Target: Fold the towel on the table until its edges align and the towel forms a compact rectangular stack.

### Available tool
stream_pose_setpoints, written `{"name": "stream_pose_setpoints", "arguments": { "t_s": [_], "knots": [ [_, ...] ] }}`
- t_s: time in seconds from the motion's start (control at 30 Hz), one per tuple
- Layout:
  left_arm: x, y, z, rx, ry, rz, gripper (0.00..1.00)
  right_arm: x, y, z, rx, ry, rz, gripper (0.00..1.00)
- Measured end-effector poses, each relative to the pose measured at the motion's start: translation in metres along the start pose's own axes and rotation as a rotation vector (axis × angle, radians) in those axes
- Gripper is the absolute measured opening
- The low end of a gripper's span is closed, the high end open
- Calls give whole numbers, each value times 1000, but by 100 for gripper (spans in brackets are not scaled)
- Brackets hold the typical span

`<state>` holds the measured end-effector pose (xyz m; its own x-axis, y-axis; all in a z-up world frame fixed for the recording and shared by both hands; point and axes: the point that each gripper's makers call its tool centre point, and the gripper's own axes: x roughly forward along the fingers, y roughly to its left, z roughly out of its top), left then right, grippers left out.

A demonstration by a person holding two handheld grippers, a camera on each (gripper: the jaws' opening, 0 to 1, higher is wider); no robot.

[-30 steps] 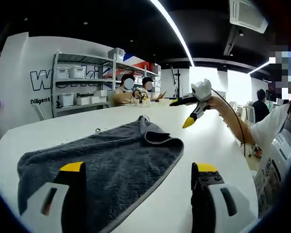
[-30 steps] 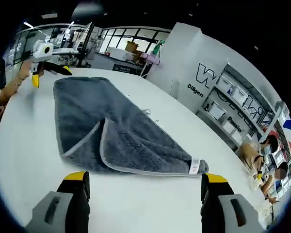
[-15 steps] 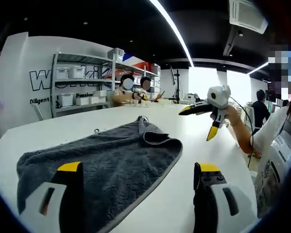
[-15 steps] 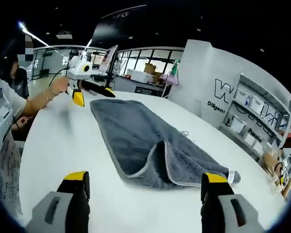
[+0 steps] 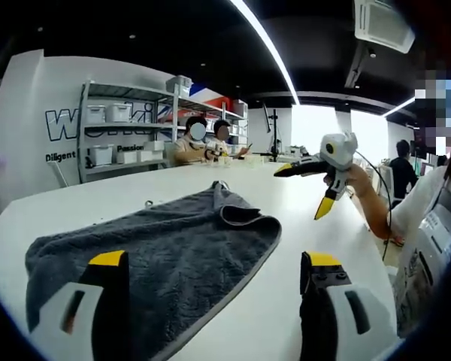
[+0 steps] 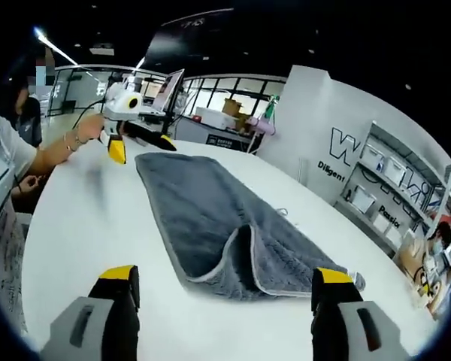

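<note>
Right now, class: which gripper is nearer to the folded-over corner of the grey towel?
Right. The right gripper hangs open just short of the folded-over corner; the left gripper hovers open at the grey towel's far end.

Grey gripper (image 5: 210, 301) bodies, yellow-tipped black jaws, seemingly white sleeve (image 5: 413, 199).

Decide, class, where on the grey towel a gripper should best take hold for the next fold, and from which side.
Probably the turned-over corner of the towel, where the flap lifts its pale hem off the table. The open right gripper could come in low from the table side, one jaw sliding under that raised edge.
</note>
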<state>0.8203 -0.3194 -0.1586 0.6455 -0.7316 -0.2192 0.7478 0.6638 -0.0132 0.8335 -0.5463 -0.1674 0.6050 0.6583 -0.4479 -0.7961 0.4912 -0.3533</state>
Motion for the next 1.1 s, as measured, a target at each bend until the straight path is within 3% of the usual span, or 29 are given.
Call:
{"name": "stream_pose_setpoints", "arguments": {
  "t_s": [0.17, 0.23, 0.37, 0.53, 0.77, 0.97, 1.1],
  "knots": [
    [0, -1, 0, 3, 4, -1, 100, 19, -12, 0, 30, 17, 7, 84],
    [0, -2, -1, 5, 5, -5, 100, 25, -16, 0, 33, 22, 4, 75],
    [1, -4, -3, 12, 12, -6, 100, 39, -33, -7, -18, 78, -40, 59],
    [1, -5, -4, 14, 16, -8, 100, 55, -39, -13, -54, 114, -42, 38],
    [1, -5, -3, 15, 16, -8, 100, 79, -35, -28, -105, 199, -20, 28],
    [0, -6, -2, 18, 14, -10, 100, 90, -38, -37, -121, 227, -17, 18],
    [-1, -6, -2, 21, 12, -11, 100, 88, -39, -37, -112, 215, -14, 4]
  ]
}}
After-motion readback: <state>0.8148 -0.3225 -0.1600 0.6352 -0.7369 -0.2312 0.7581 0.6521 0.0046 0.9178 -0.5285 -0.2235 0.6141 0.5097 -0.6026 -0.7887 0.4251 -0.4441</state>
